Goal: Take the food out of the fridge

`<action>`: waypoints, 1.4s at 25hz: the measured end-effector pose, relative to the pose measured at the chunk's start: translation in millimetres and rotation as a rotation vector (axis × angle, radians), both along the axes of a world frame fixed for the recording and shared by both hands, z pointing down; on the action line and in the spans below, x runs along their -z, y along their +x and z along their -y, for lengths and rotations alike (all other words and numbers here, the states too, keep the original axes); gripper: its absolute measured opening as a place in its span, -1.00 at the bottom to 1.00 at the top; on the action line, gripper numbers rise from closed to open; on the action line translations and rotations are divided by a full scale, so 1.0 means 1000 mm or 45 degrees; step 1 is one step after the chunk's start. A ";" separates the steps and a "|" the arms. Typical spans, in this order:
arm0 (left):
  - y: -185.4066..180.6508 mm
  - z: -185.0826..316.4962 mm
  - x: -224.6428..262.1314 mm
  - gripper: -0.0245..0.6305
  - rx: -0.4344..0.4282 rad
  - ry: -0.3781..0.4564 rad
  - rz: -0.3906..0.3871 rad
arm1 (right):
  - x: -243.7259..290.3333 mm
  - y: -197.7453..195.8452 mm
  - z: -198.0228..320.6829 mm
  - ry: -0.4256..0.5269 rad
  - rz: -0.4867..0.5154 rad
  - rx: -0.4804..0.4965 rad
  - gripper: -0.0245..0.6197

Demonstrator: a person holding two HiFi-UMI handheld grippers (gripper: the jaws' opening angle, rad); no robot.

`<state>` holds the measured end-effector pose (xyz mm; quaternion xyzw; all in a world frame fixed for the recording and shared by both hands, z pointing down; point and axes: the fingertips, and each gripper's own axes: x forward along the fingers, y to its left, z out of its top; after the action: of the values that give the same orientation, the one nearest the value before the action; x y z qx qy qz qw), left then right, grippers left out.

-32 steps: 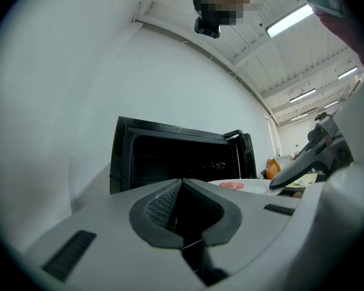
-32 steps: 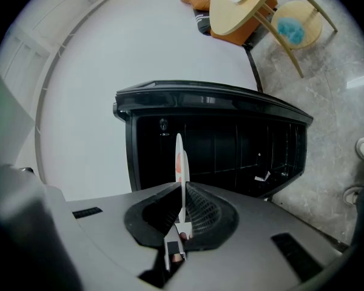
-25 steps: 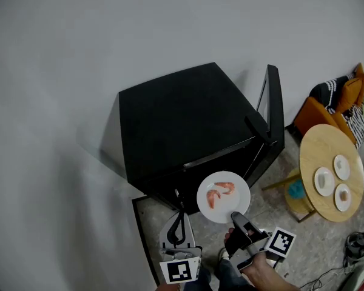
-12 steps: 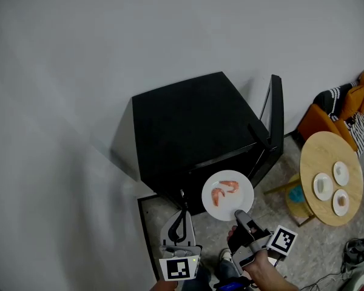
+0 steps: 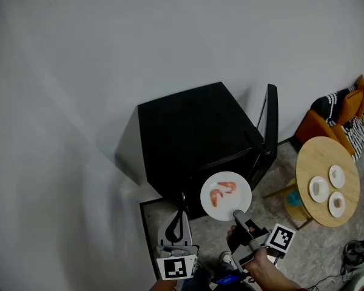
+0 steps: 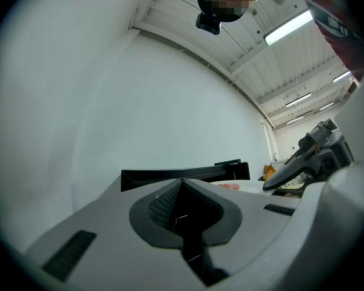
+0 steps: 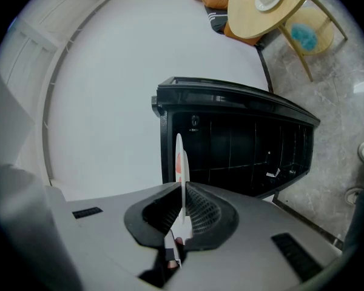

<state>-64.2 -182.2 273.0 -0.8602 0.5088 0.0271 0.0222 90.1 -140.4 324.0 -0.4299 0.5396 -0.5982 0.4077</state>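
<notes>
Three dishes (image 5: 319,188) on table (image 5: 315,155) near fridge (image 5: 194,132)

No readable text, brand, label or number is showing anywhere. Only a patterned square marker (image 5: 176,269) is sitting on the left hand-held gripper (image 5: 181,197) at 6 o'clock, another on the right hand-held gripper (image 5: 236,214) at 5 o'clock.

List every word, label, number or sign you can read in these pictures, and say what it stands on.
No readable words or numbers anywhere.
Left marker, on the left tongs: black-and-white squares, no writing.
Right marker, on the right tongs: the same.
Plate in the right tongs: no print.
White tag inside the fridge: too small to read.
</notes>
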 end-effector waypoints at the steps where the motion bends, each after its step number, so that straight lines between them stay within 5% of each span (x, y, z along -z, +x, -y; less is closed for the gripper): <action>1: -0.001 -0.001 0.004 -0.88 0.006 0.001 -0.017 | 0.003 -0.001 -0.001 0.005 -0.001 0.003 -0.81; 5: -0.006 -0.004 0.014 -0.88 0.024 0.005 -0.058 | 0.009 -0.003 -0.005 0.010 -0.013 0.020 -0.81; 14: -0.014 -0.017 0.016 -0.89 -0.015 0.023 0.036 | 0.018 -0.006 -0.016 0.010 -0.024 0.024 -0.81; 35: -0.019 -0.028 0.017 -0.88 -0.028 0.031 -0.017 | 0.032 -0.009 -0.030 0.049 -0.036 -0.001 -0.81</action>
<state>-82.8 -154.2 255.6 -0.8652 0.4991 0.0391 0.0289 81.4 -110.8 292.1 -0.4306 0.5564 -0.5815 0.4084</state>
